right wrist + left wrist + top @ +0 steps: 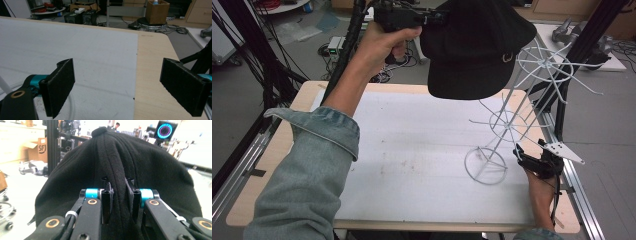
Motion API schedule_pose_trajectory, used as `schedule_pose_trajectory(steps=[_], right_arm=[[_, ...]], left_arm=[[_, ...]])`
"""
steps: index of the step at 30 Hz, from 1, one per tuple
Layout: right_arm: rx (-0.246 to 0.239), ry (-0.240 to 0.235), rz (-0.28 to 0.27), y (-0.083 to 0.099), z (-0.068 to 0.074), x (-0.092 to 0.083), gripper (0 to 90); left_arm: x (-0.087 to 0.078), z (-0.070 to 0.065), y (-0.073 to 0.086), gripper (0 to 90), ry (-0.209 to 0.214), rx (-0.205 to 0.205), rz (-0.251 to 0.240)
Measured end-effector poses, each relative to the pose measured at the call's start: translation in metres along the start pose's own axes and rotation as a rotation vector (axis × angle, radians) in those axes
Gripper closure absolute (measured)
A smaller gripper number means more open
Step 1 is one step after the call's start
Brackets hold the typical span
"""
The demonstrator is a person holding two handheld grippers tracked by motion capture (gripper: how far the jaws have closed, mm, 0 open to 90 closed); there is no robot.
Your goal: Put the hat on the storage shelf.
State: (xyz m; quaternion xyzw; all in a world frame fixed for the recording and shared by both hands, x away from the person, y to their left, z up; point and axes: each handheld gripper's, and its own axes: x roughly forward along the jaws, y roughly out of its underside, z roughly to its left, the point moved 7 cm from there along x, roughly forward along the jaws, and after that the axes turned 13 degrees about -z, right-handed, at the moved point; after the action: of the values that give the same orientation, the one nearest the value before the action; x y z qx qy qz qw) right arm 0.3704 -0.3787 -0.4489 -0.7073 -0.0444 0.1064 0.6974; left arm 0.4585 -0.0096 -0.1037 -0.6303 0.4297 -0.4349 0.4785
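Note:
A black cap (477, 45) hangs in the air above the far side of the table. My left gripper (434, 17) is shut on it from the left. In the left gripper view the jaws (119, 192) pinch a fold of the cap's fabric (120, 157), with the top button pointing away. A white wire hat stand (517, 110) rises tilted from its ring base (485, 165) at the table's right, and its top hoop sits just right of the cap. My right gripper (530, 149) stands open next to the stand's base, with nothing between its pads (61, 85).
A white mat (412, 150) covers most of the wooden table (277, 165). Black frame posts (562, 95) stand at the right edge behind the stand, and another post with cables (347, 45) runs by my left forearm. The table's wooden right strip (152, 65) lies ahead of the right gripper.

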Motion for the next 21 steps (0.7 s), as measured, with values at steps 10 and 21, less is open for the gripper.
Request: schedule_pose_trajectory(steps=[10, 21], right_arm=[[-0.002, -0.001, -0.001, 0.000, 0.001, 0.000, 11.9], [-0.007, -0.004, 0.001, 0.000, 0.000, 0.000, 11.9]], left_arm=[[-0.002, 0.004, 0.023, 75.7, -0.044, 0.029, 0.052], [0.000, 0.009, 0.045, 73.5, -0.087, 0.055, 0.106]])
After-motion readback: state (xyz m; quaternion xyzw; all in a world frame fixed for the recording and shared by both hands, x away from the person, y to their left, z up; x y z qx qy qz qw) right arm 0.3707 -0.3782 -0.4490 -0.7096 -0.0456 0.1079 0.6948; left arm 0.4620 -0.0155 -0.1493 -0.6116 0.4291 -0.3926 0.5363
